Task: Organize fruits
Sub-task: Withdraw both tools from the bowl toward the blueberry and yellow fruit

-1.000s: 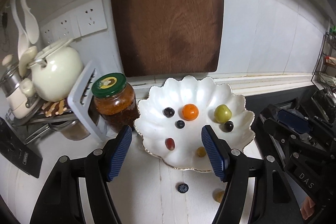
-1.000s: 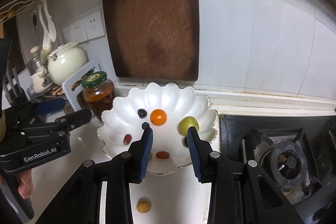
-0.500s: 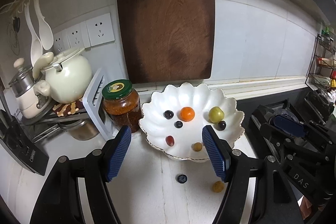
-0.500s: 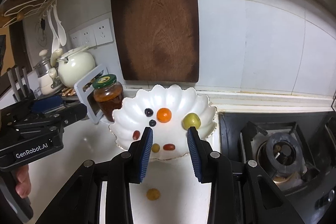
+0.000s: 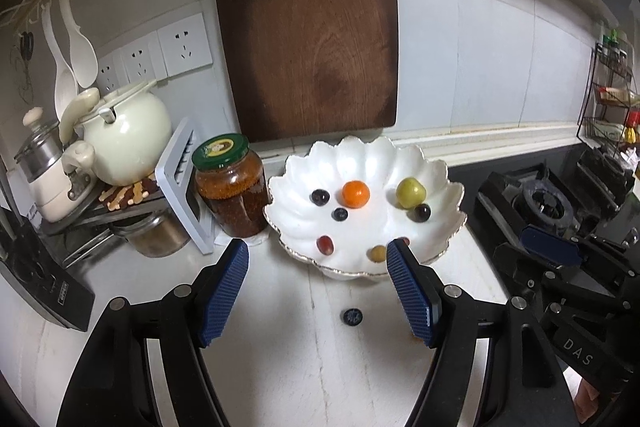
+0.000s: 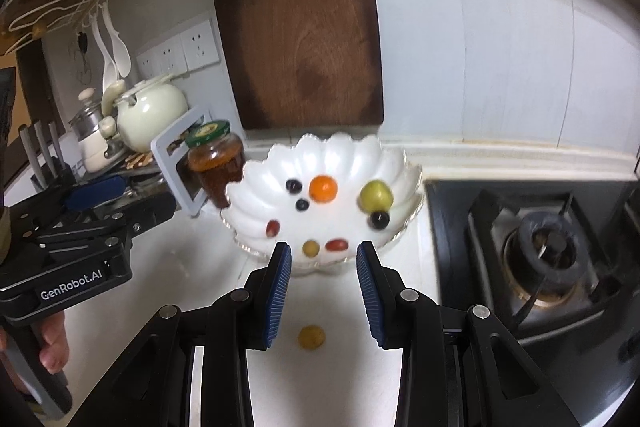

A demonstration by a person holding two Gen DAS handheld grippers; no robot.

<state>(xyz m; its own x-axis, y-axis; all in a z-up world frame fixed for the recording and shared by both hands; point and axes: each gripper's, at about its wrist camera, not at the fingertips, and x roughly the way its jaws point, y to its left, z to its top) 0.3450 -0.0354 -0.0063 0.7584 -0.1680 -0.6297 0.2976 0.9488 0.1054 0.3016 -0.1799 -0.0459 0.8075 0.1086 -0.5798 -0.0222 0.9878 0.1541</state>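
A white scalloped bowl (image 5: 438,183) (image 6: 256,183) on the white counter holds several small fruits: an orange one (image 5: 355,193) (image 6: 323,189), a green one (image 5: 410,191) (image 6: 376,196), dark grapes and red ones. A dark blueberry (image 5: 352,316) lies on the counter in front of the bowl. A yellow fruit (image 6: 311,337) lies on the counter between the right fingers. My left gripper (image 5: 318,287) is open and empty above the counter, short of the bowl. My right gripper (image 6: 323,291) is open and empty.
A jar with a green lid (image 5: 230,183) stands left of the bowl, beside a white rack (image 5: 180,183) and a cream kettle (image 5: 124,135). A dark cutting board (image 5: 308,23) leans on the wall. A gas stove (image 6: 536,243) lies right of the bowl.
Both grippers have pulled back and up from the bowl, so it looks smaller and farther. The right gripper's jaws have opened a little wider. The fruits have not moved.
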